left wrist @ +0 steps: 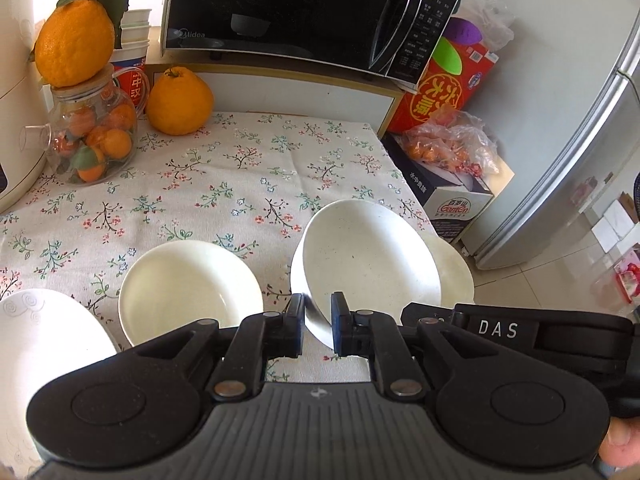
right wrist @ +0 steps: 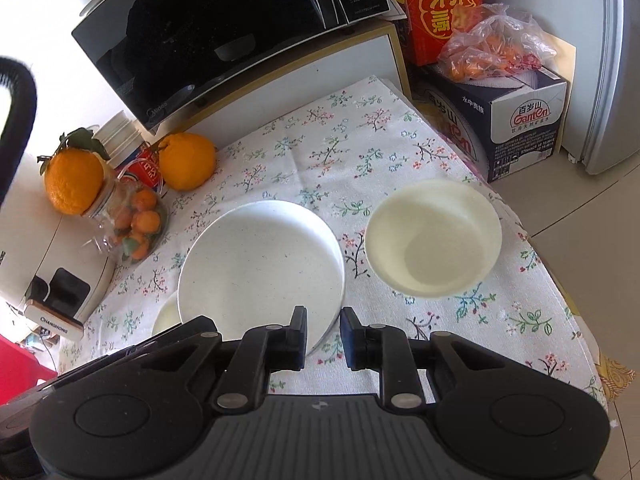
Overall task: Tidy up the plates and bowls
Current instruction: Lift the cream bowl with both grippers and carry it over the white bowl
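A white speckled deep plate [left wrist: 368,256] hangs tilted above the floral tablecloth [left wrist: 224,184]. My left gripper [left wrist: 318,312] is shut on its near rim. My right gripper [right wrist: 324,320] is shut on the rim of the same plate [right wrist: 260,268], and its black body shows beside the plate in the left wrist view. A cream bowl [left wrist: 188,288] sits on the cloth to the left. A second cream bowl [right wrist: 432,240] rests near the table's right edge. A white plate with swirl marks [left wrist: 40,340] lies at the near left.
A black microwave [left wrist: 288,8] stands on a shelf at the back. Two large oranges [left wrist: 180,100] and a glass jar of small oranges [left wrist: 96,136] occupy the back left. Boxes [right wrist: 520,120] and a bag of fruit sit beyond the right table edge, beside a fridge [left wrist: 580,140].
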The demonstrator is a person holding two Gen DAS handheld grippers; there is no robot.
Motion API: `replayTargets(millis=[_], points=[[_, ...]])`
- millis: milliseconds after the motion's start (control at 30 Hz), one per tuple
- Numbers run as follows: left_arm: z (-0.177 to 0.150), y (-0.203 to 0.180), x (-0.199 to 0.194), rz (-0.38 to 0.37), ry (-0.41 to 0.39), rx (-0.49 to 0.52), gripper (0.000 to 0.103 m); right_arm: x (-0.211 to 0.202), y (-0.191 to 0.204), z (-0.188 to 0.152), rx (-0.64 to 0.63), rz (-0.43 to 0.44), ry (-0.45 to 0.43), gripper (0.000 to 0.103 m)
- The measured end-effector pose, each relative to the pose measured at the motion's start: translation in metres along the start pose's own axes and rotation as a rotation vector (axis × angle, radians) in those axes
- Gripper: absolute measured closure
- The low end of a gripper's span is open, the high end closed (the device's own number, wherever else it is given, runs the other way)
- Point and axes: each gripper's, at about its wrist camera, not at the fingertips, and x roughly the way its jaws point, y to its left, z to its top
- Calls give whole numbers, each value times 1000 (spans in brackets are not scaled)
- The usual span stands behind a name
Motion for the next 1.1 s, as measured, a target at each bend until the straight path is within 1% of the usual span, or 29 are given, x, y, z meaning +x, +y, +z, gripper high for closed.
replayTargets(millis=[100,200,333,433,667,767,900,1100], points=[[-9,0,-6,-3,9,6,91,0,-2,-13,-16,-3,31,87],[-19,1,-9,11,22,17,91,2,0,-28,-52,-6,65,87],[-32,7,-8,23,70,8,91,6,4,-46,-103,-19,110,87],[-41,11,-8,24,99,5,91,7,5,-55,-128,-23,127,87],[-48,12,2,38,140,13,91,8,4,-58,-143,-33,133,87],[-49,15,6,35,161,1,90,12,2,-58,-143,-36,145,87],[-50,16,8,42,173,0,90,18,2,-60,-147,-38,163,87],[-51,18,10,47,182,-4,89,20,3,-60,-153,-27,169,85]])
